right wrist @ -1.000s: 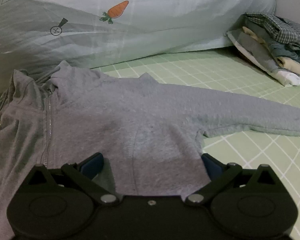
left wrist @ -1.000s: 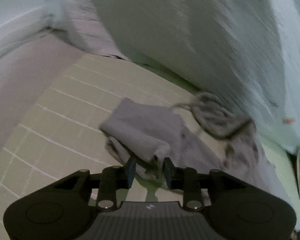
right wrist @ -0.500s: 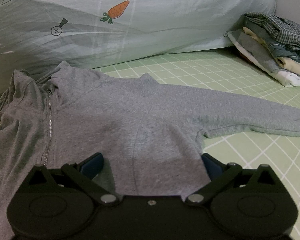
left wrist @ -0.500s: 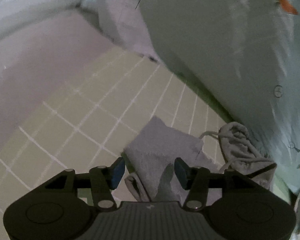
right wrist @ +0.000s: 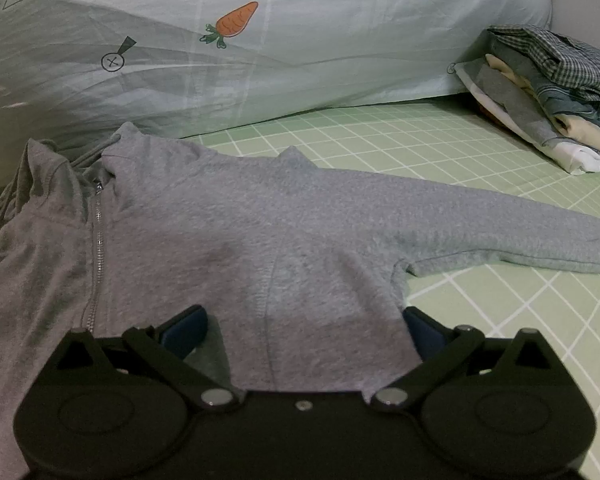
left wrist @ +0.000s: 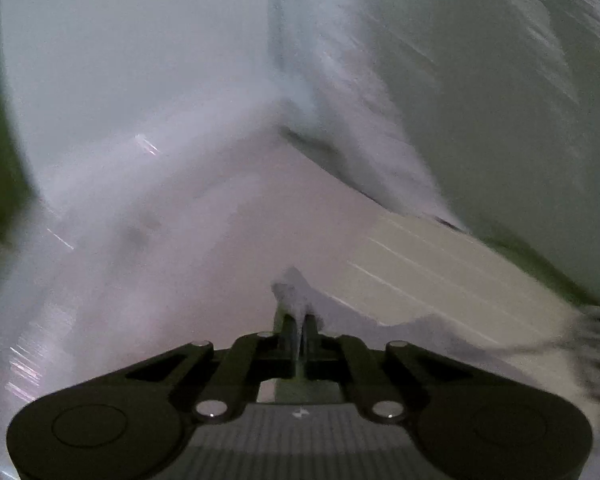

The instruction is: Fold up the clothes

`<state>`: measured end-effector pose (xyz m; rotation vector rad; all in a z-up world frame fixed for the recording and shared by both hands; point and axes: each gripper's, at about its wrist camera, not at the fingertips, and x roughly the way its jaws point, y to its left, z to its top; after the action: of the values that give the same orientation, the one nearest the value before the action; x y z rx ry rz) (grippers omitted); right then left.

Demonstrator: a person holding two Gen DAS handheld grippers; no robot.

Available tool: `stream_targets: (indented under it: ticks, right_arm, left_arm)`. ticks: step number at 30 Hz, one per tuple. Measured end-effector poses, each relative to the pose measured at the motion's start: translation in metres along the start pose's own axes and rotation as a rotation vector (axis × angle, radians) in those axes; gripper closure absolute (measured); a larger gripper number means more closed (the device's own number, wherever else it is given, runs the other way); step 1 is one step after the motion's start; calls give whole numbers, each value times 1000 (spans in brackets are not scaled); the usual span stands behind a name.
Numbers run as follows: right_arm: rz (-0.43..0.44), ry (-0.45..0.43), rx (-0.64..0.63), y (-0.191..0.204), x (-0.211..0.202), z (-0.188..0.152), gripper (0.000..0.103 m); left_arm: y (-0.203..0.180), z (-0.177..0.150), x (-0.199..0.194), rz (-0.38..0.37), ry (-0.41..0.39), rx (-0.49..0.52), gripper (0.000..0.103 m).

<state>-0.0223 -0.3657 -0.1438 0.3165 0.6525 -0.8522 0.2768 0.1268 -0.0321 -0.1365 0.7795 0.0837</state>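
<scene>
Jaws of my left hand-held gripper (left wrist: pixel 298 330) have just been closing and now pinch the grey hoodie's cuff (left wrist: pixel 292 292). My right hand-held gripper (right wrist: pixel 304 330) stays spread over the grey zip hoodie (right wrist: pixel 236 240), beside the carrot-print pillow (right wrist: pixel 260 52).

Grey hoodie (right wrist: pixel 236 232) spread across frame centre on green checked bed (right wrist: pixel 480 168); right gripper (right wrist: pixel 302 328) wide open over its hem; folded clothes (right wrist: pixel 548 96) upper right.

The hoodie (right wrist: pixel 240 240) is heather grey with a silver zipper (right wrist: pixel 97 248). The bedsheet (right wrist: pixel 480 292) is pale green, crossed by a white grid. The duvet (right wrist: pixel 300 40) is pale mint, printed with an orange carrot (right wrist: pixel 236 22). The folded stack (right wrist: pixel 548 96) shows dark checks, denim blue, cream, grey and white.
</scene>
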Motion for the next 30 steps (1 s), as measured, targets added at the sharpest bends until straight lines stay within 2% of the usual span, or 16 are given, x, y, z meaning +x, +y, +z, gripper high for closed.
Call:
stream_targets:
  ticks: [3,6,8,12,13,14,16,17,19,20,22,25,30]
  right_arm:
    - [0,0,-1,0,0,0,0]
    - [-2,0,1,0,0,0,0]
    - [-3,0,2,0,0,0,0]
    - [-4,-1,3,1,0,0,0]
    - [-5,-1,4,1,0,0,0]
    - [-6,-1,4,1,0,0,0]
    - [-7,-1,5,1,0,-1,0]
    - [-7,-1,5,1,0,-1,0]
    - [-7,-1,6,1,0,-1,0]
    - [-8,-2,6,1,0,-1,0]
    - [-8,-2,5,1,0,0,0]
    - [-8,-2,5,1,1,0,0]
    - [-10,-1,6,1,0,0,0]
  left_arm:
    - [17,15,-11,85,-68,31,100]
    - [-1,14,-12,80,-86,117,100]
    - [-24,6,-8,29,-74,180,100]
    - [-83,-21,5,-133,-6,317,94]
    - [-95,-29,10,-179,34,337,88]
    - [-104,-35,15,-224,80,348,74]
    - [-113,-44,20,-292,140,317,66]
    - [-113,-48,19,-313,149,298,58]
    - [-105,-47,13,-329,131,262,42]
    - [-99,-44,12,-334,116,246,38]
    - [-84,-33,13,-324,81,197,36]
    - [-61,-23,24,-247,72,104,33]
    - [-50,-20,62,-204,173,62,35]
